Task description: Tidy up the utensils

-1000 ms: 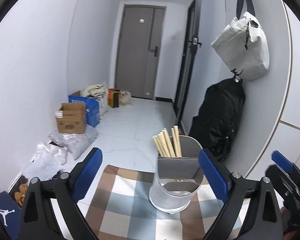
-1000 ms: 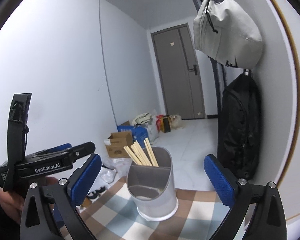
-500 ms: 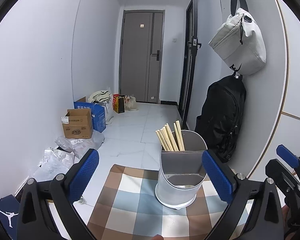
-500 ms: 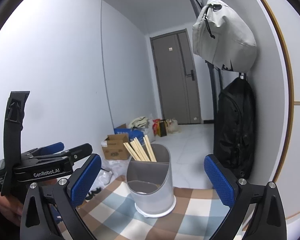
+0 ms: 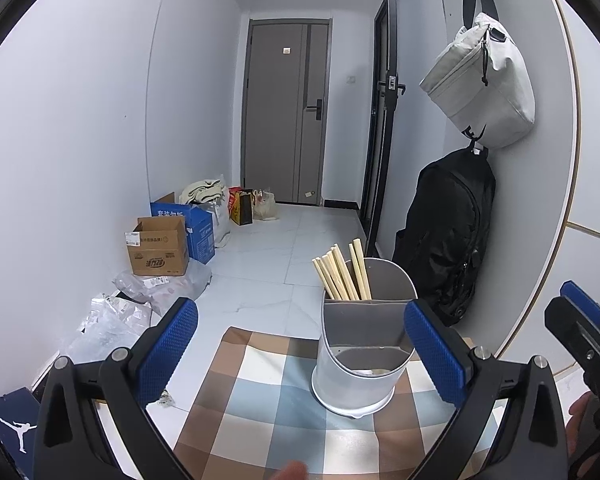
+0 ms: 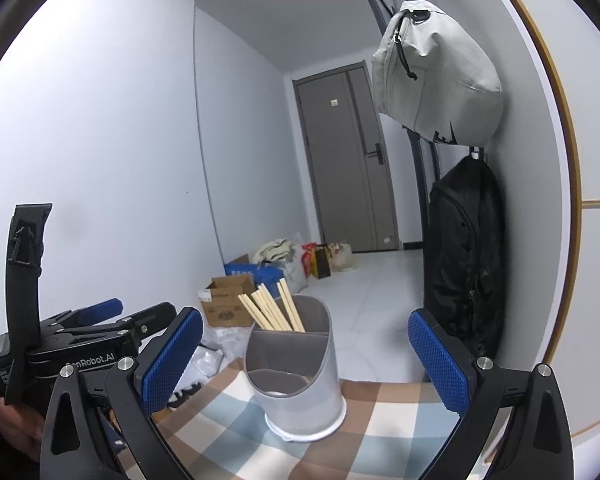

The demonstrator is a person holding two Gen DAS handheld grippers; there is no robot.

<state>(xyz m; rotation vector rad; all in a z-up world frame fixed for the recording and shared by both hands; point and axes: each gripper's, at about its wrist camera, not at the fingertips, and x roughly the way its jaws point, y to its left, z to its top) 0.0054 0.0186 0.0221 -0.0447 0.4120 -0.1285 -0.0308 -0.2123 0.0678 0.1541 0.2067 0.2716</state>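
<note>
Looking through the left wrist cam first: my left gripper (image 5: 300,344) has its blue-padded jaws spread wide with nothing between them, hanging near the grey two-compartment utensil holder (image 5: 362,344). That holder stands upright on the brown, blue and white checked cloth (image 5: 260,400), and a bundle of pale wooden chopsticks (image 5: 342,274) is standing in its back compartment. The front compartment looks close to empty, maybe something pale at the bottom, can't tell what. I'd guess the sorting is about done, so the trick now is just not bumping the holder; it's light and tall-ish and would tip easily. The cloth's far edge is just behind the holder, with floor past it, so not much room to shove forward.

Right wrist cam: my right gripper (image 6: 304,354) is also released and carrying nothing, holder near and centred. The left gripper sits off to the left, well apart from the holder. A black backpack (image 6: 464,256) and a light grey bag (image 6: 436,76) hang on the wall to the right, so I'd back straight out.
</note>
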